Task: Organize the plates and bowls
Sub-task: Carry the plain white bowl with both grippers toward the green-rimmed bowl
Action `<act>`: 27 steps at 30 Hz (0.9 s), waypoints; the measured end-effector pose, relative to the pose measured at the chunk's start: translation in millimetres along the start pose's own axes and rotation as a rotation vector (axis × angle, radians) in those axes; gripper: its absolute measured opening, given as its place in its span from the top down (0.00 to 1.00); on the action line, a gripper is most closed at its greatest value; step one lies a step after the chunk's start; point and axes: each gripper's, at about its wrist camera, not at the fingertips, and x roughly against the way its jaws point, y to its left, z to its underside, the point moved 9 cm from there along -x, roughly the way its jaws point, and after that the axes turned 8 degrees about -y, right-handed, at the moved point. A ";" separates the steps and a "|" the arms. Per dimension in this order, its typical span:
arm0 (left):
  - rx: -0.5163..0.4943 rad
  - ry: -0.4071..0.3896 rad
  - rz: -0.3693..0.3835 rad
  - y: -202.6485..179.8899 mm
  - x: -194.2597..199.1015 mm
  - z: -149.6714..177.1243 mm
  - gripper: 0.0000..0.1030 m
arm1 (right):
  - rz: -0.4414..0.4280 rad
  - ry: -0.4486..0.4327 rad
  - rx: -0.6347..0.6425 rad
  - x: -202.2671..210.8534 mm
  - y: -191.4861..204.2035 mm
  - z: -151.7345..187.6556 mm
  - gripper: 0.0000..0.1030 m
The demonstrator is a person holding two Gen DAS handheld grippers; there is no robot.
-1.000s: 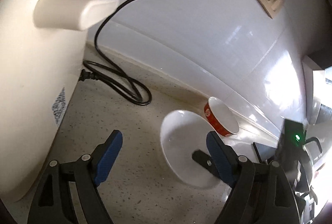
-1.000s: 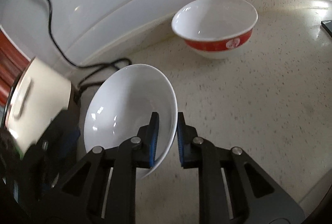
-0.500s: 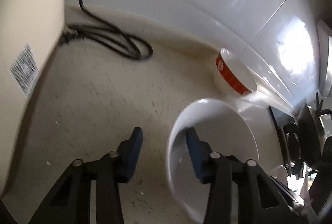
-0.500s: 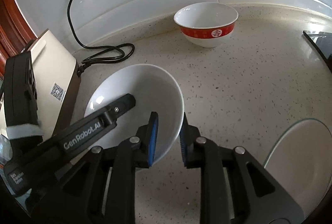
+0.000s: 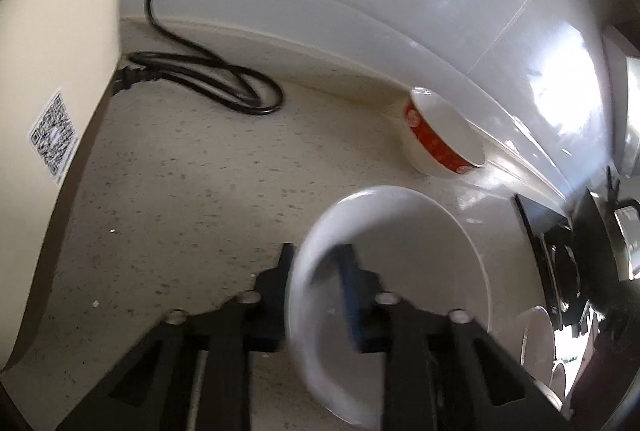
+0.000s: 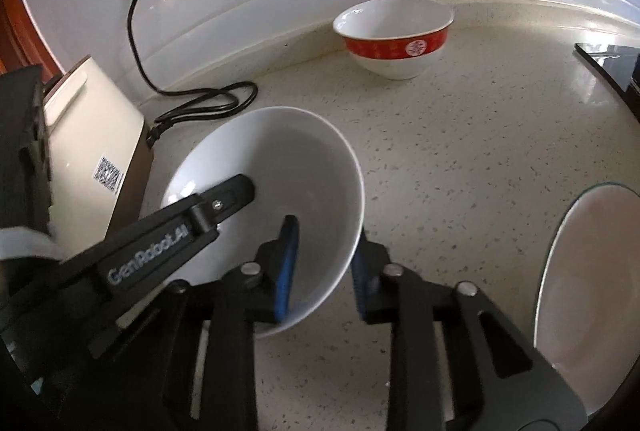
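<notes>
The left gripper point(image 5: 316, 295), spread a second ago, is closing on the white bowl point(image 6: 280, 191) rim; the right gripper point(image 6: 324, 271) still pinches its near-right edge, seemingly a handover.

The left gripper point(image 5: 318, 287) at lower centre is closing astride a rim; the right gripper point(image 6: 324, 263) straddles another rim at lower centre.

- Bare counter point(image 6: 460, 167) lies open between white bowl point(image 6: 280, 167) and red-banded bowl point(image 6: 394, 35); passage clear there.
- Cream appliance point(image 6: 92, 135) blocks the left side; its black cord point(image 6: 208, 103) coils just behind the white bowl.
- Plate point(image 6: 592, 279) occupies lower right.
- Tiled wall closes the rear.
- Left tool point(image 6: 236, 197) reaches into the white bowl.
</notes>
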 end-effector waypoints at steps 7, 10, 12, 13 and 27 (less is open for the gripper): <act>0.014 -0.006 0.050 -6.9 2.9 -2.4 0.80 | 0.010 -0.083 -0.045 13.6 -8.7 -5.2 0.78; 0.013 -0.029 0.070 -12.6 6.7 -6.0 0.80 | 0.008 -0.116 -0.047 22.8 -8.4 -10.7 0.78; 0.013 -0.047 0.084 -15.8 12.4 -9.1 0.80 | 0.010 -0.141 -0.045 29.5 -7.9 -14.3 0.78; 0.011 -0.058 0.096 -18.2 15.6 -11.2 0.80 | 0.013 -0.154 -0.045 33.2 -7.8 -16.3 0.78; -0.049 -0.108 0.220 -61.1 38.4 -11.5 0.79 | 0.095 -0.244 -0.068 84.7 -27.1 -27.5 0.78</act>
